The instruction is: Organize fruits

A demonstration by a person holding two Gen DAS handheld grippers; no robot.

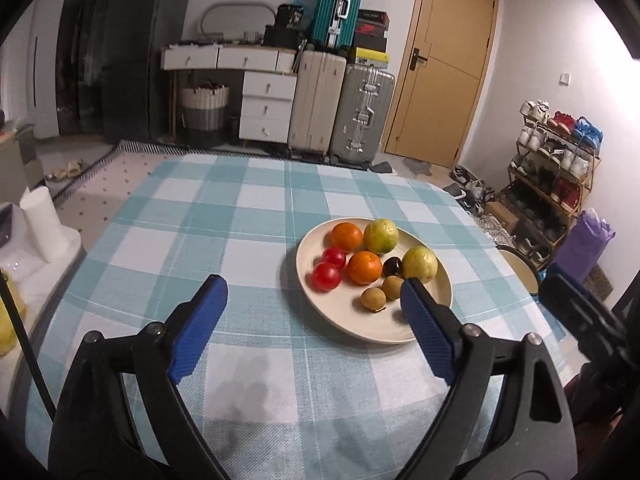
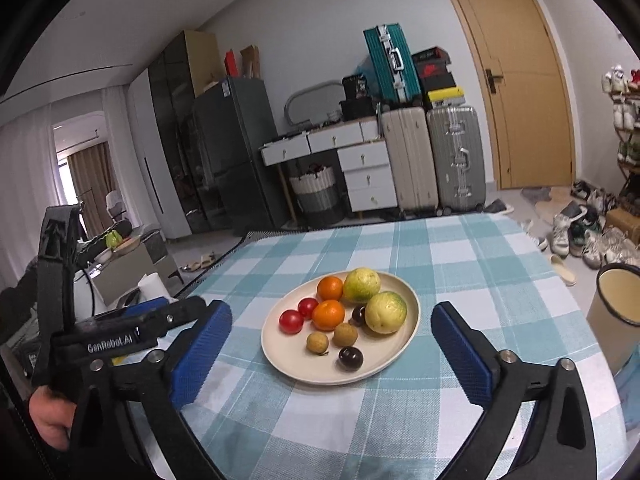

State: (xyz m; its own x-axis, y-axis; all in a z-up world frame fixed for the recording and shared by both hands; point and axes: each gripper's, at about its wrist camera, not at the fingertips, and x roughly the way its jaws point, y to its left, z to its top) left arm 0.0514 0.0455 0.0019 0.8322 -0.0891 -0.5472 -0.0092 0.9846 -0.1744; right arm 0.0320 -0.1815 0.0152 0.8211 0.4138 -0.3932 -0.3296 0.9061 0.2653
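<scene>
Blue pads up front, and both claws stand wide apart with nothing between them: the left claw point(image 1: 312, 292) hovers over the checked counter point(image 1: 224, 216) just short of the plate point(image 1: 320, 312), and the right claw point(image 2: 332, 316) frames that same plate from its own side. In the right wrist view, the left tool shows at the lower left with a hand point(image 2: 48, 420) wrapped round its grip. Now the fruit, all of it gathered on the one cream plate near the counter's middle, nothing loose on the cloth. Count with me: two oranges point(image 2: 328, 314), two yellow-green citrus point(image 2: 385, 312), two red tomatoes point(image 2: 291, 321), two small brown longan-like fruits point(image 2: 317, 342), two dark plums point(image 2: 351, 358). Ten pieces, five pairs, and like sits beside like, which reads as sorting by kind. Judging by the empty, spread claws held back from the rim, the organizing looks finished or close to it. A cream bin point(image 2: 616, 312) stands off the counter's right edge, not involved.
</scene>
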